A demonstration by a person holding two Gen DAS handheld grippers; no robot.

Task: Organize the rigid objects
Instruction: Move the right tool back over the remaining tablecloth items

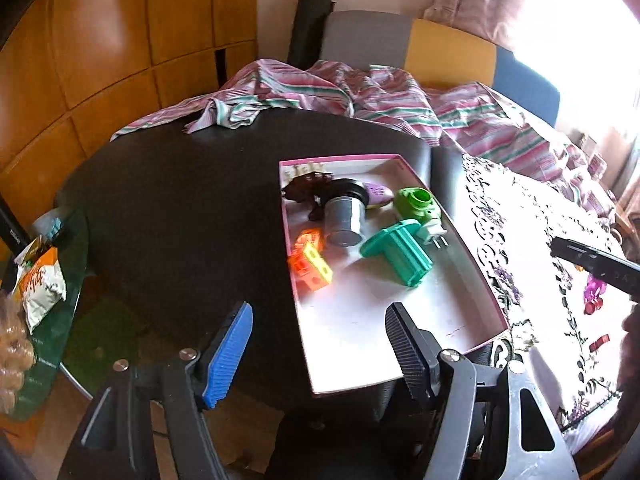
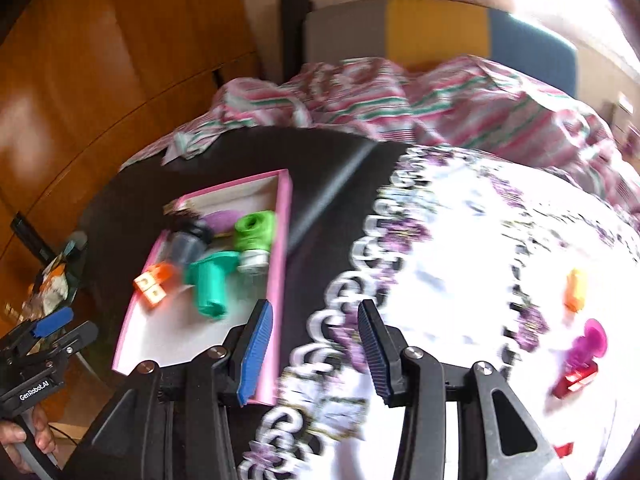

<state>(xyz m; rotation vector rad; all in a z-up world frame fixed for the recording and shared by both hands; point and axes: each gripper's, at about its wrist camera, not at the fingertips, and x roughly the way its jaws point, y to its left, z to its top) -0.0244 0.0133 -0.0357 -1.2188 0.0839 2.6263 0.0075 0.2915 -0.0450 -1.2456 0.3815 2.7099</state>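
Both grippers empty: left gripper (image 1: 320,354) wide, right gripper (image 2: 316,350) narrower. Magenta toy (image 2: 588,340) on lace cloth (image 2: 460,240), well apart from box (image 2: 280,280); likely light, stiff, slick; pinch its stem.

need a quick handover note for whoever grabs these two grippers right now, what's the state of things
Left gripper: open, empty, above the near end of the pink tray.
Right gripper: jaws apart, nothing between them, over the edge of the white flowered cloth.
Done: tray already holds the teal spool, green plug part, grey cup, orange and yellow blocks, a purple piece and a dark piece.
Left: on the cloth, an orange piece, a magenta piece and a red piece are not yet in the tray.
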